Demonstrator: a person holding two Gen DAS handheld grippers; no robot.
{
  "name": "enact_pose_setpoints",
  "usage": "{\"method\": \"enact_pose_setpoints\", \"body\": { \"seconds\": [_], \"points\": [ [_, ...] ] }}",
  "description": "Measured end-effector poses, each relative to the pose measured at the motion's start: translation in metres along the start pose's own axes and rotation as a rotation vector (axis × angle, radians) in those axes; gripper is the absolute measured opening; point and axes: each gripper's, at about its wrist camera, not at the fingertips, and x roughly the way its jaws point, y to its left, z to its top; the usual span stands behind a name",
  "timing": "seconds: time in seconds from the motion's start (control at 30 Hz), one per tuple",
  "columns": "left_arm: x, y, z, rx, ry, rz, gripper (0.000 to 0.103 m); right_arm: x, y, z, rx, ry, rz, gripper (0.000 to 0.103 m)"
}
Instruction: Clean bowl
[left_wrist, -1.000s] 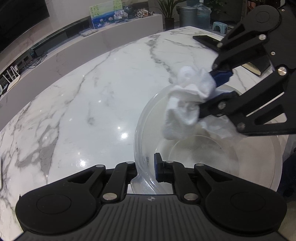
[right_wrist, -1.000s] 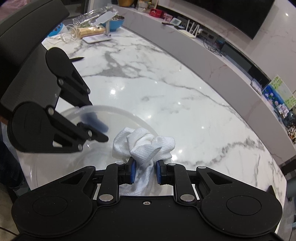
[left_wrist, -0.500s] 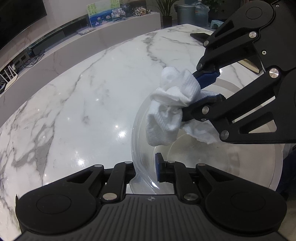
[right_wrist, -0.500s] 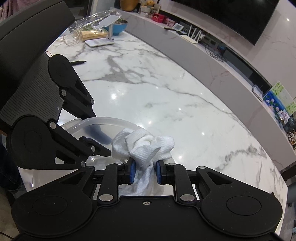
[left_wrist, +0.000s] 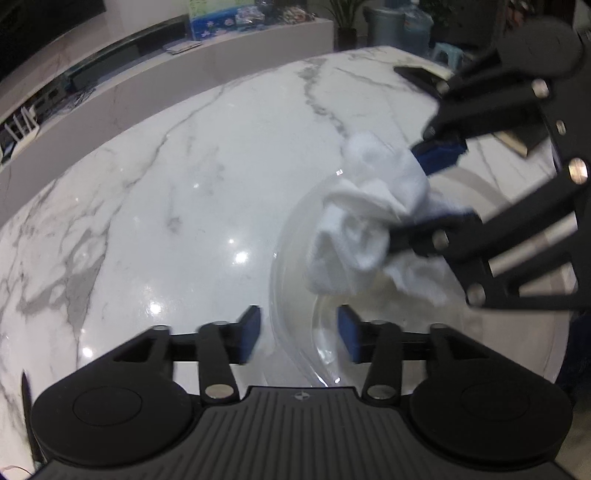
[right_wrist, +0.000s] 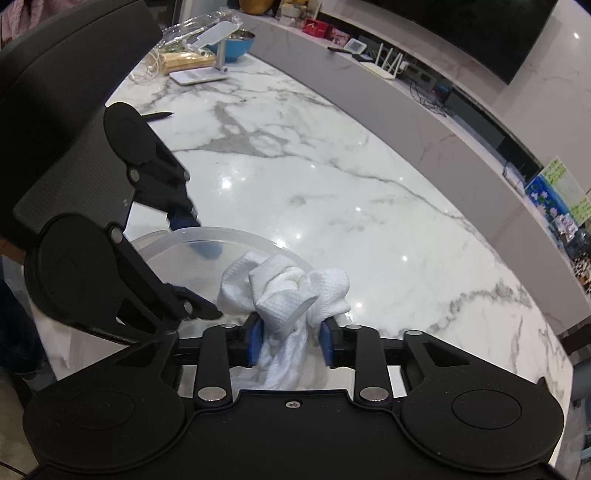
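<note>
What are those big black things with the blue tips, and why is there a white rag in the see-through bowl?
They are tongs that a person holds, one in each hand. Each has a small camera looking along its two fingers, so each picture shows its own tongs at the bottom. In the left camera's picture, the left tongs are open, with the edge of the clear bowl between their blue tips but not pinched. The right tongs are squeezing a crumpled white cloth and holding it over the bowl to wipe it. The bowl sits on a shiny marble table. Far back on the table are a white phone stand and a blue bowl.
</note>
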Motion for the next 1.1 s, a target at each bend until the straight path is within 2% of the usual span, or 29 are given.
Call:
{"method": "enact_pose_setpoints", "body": {
  "seconds": [0.33,0.4,0.47,0.6,0.7,0.77,0.8,0.9,1.1],
  "points": [
    [-0.017,0.019,0.001,-0.151,-0.019,-0.085,0.059,-0.019,-0.013,0.004,0.154,0.004,0.071,0.05],
    [-0.023,0.02,0.001,-0.171,-0.019,-0.072,0.062,-0.024,-0.016,0.004,0.207,0.008,0.086,0.052],
    [-0.031,0.02,0.001,-0.188,-0.03,-0.058,0.071,-0.03,-0.019,0.004,0.256,0.01,0.096,0.054],
    [-0.051,0.019,0.002,-0.246,-0.063,-0.056,0.072,-0.046,-0.02,0.005,0.35,-0.011,0.072,0.061],
    [-0.06,0.021,0.003,-0.307,-0.053,-0.042,0.073,-0.058,-0.02,0.005,0.419,-0.026,0.053,0.067],
    [-0.068,0.023,0.003,-0.354,-0.051,-0.04,0.074,-0.062,-0.022,0.004,0.458,-0.035,0.035,0.068],
    [-0.07,0.023,0.003,-0.364,-0.056,-0.034,0.074,-0.064,-0.022,0.003,0.478,-0.04,0.025,0.068],
    [-0.079,0.014,0.003,-0.375,-0.061,0.05,0.08,-0.073,-0.019,0.002,0.537,-0.044,-0.023,0.069],
    [-0.082,0.0,0.0,-0.388,-0.039,0.143,0.08,-0.076,-0.018,-0.007,0.59,-0.019,-0.085,0.069]
  ]
}}
